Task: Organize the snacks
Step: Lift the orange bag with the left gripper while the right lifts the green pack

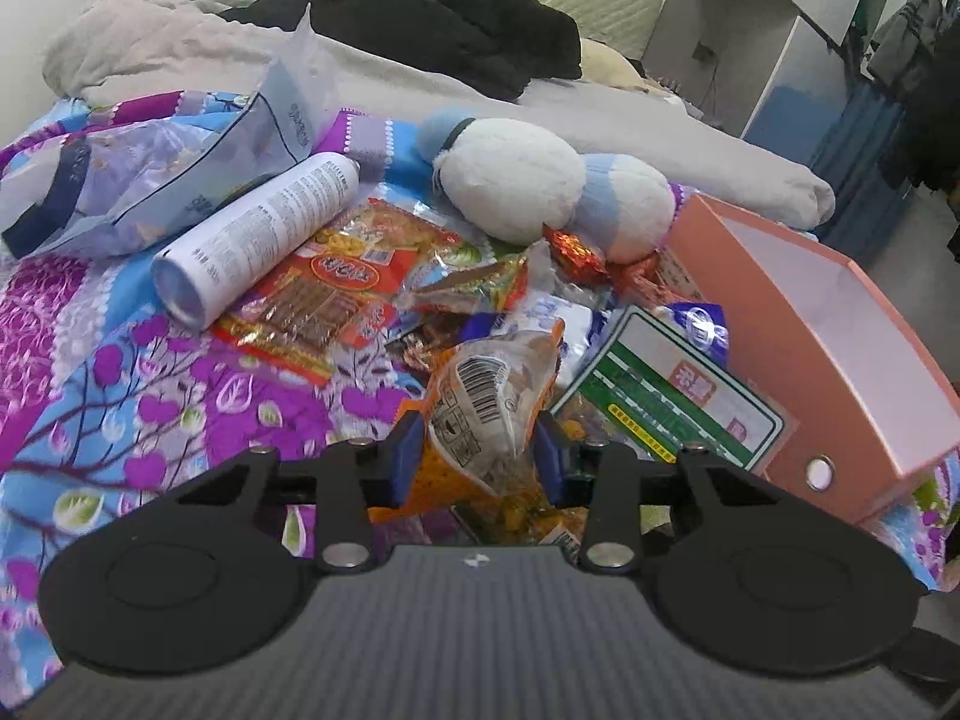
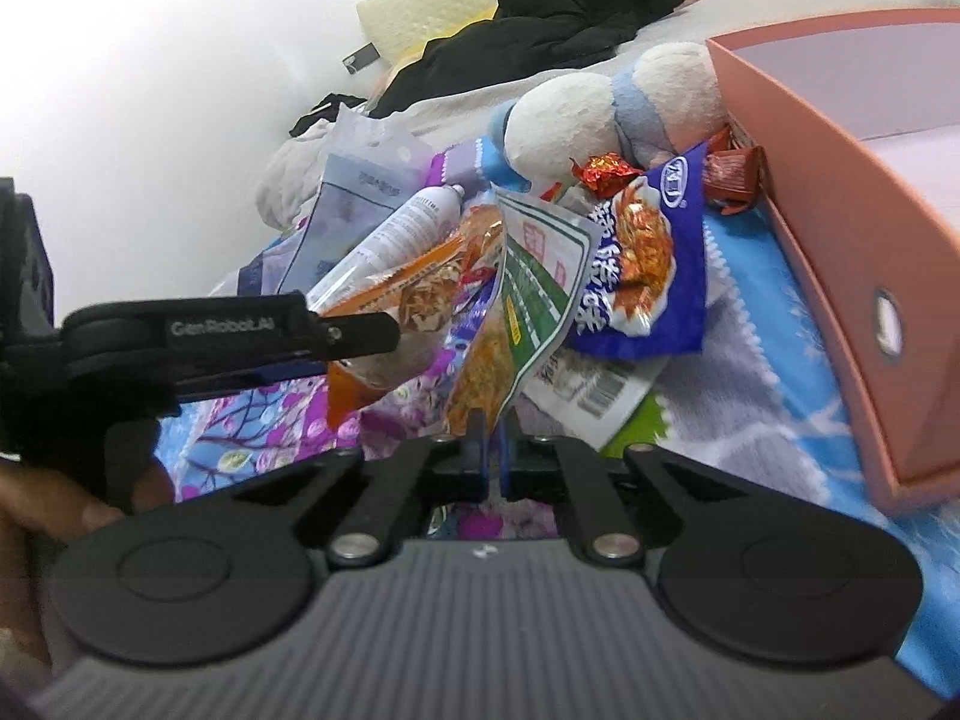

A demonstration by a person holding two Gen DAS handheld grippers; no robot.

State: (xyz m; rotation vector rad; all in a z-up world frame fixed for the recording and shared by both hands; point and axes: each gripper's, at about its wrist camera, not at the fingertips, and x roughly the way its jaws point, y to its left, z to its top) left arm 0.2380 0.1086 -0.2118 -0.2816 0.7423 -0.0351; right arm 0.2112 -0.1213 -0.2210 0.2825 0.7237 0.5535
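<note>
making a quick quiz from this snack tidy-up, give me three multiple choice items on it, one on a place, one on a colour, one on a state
1. Where does the white spray can lie?
A. inside the box
B. on the flowered bedspread, partly over a red snack pack
C. on the floor

2. What colour is the outside of the box?
A. green
B. black
C. pink

3. What is the left gripper doing?
A. closed on an orange snack bag
B. open and empty
C. holding the stuffed toy

Answers: 1 B, the can rests on the bedding and overlaps the pack. 2 C, its outer walls are salmon pink. 3 A, both pads press the bag's sides.
</note>
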